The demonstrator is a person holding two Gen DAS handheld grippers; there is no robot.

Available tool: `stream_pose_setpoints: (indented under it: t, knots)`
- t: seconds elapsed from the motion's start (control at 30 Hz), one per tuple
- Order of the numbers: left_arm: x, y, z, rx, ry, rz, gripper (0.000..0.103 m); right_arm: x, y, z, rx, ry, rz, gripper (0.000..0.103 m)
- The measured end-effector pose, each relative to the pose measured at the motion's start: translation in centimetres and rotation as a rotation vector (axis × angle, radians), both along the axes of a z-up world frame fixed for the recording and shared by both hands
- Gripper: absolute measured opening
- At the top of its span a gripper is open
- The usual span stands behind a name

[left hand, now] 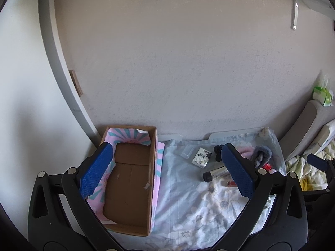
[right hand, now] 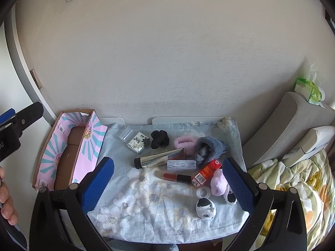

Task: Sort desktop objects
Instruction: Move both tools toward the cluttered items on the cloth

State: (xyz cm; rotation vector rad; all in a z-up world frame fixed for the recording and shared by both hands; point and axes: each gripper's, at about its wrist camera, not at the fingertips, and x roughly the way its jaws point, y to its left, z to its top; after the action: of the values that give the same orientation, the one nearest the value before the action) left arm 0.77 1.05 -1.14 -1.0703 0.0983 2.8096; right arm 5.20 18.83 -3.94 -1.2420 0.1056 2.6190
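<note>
Right wrist | red box (right hand: pixel 206 172) barcode showing, print unreadable | both grippers' fingers spread, holding nothing

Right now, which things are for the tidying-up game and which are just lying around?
For sorting: cardboard box, silver tube, red lipstick, red packet, black scrunchie, pink scrunchie, grey sock, small patterned box.

Just lying about: green tissue pack, grey cushion, floral blanket.
</note>
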Motion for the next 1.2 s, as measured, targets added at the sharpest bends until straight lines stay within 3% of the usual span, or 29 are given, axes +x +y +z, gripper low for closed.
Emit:
stream_pose_setpoints:
  t: [0.27, 0.47, 0.63, 0.8, 1.0, 1.07, 1.2]
  knots:
    - [0.2, 1.1, -0.3, -0.033, -0.010, -0.064, 0.103, -0.2, -0.2, -0.5, 0.019, -0.016, 0.005, 0.103]
    - [-0.1, 1.8, -1.3, 0.000, -0.074, -0.117, 0.103, -0.2, -0.1, -0.8, 0.021, -0.023, 0.011, 0.103]
    - [0.0, 2.5, -1.2, 0.001, -0.062, -0.136, 0.103, -0.4, -0.3, -1.0, 0.044, -0.041, 0.011, 0.103]
    - [0.3, 2.9, -1.3, 0.034, -0.057, -0.169, 0.103, -0.2, 0.5, -0.6, 0.016, 0.018, 0.044, 0.103]
    - [0.1, 4.0, -3.3, -0.041, -0.060, -0.199, 0.103, 2.6, 3.5, 2.0, 0.234, 0.155, 0.079, 0.103]
    - [0.2, 4.9, -4.5, -0.075, -0.069, -0.225, 0.103, 3.2, 5.0, 2.4, 0.249, 0.124, 0.067, 0.103]
    - [0.4, 7.0, -7.3, -0.080, -0.123, -0.304, 0.103, 4.2, 9.0, 1.4, 0.141, 0.044, 0.051, 0.103]
